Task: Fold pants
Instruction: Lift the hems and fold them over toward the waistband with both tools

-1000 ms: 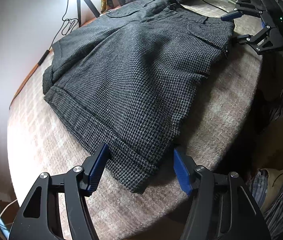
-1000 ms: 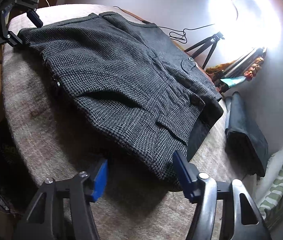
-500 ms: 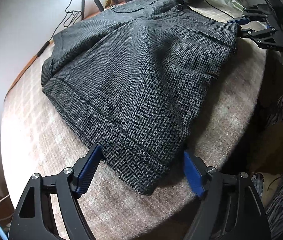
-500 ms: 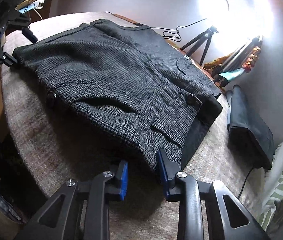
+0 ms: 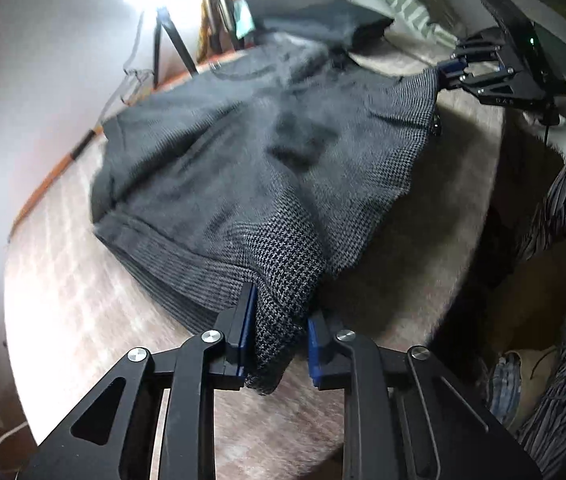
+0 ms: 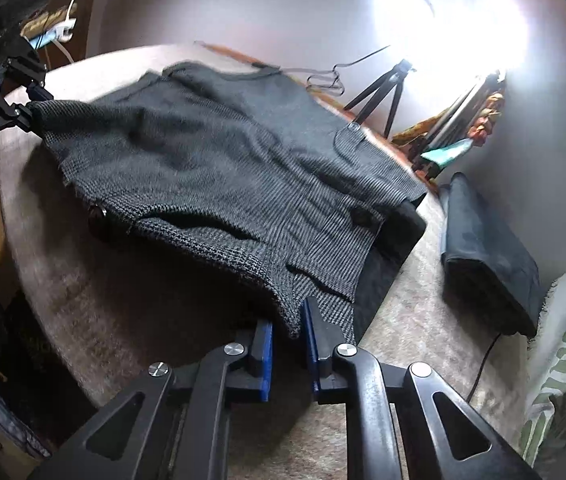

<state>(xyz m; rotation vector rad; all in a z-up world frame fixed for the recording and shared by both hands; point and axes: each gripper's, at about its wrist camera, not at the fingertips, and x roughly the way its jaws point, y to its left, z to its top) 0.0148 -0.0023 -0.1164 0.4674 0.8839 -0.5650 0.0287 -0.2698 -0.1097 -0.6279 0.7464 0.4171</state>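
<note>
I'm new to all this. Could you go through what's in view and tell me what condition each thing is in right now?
pants: folded in half, near edge lifted by its two corners
left gripper: shut on the hem corner
right gripper: shut on the waistband corner
table: covered with a beige cloth
ring light: on
dark folded garment: lying flat beside the pants

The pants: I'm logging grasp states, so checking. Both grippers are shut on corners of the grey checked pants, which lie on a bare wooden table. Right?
Not quite. The left gripper and right gripper are each shut on a corner of the pants, but the table is not bare wood: a beige cloth covers it, as the left wrist view shows.
</note>
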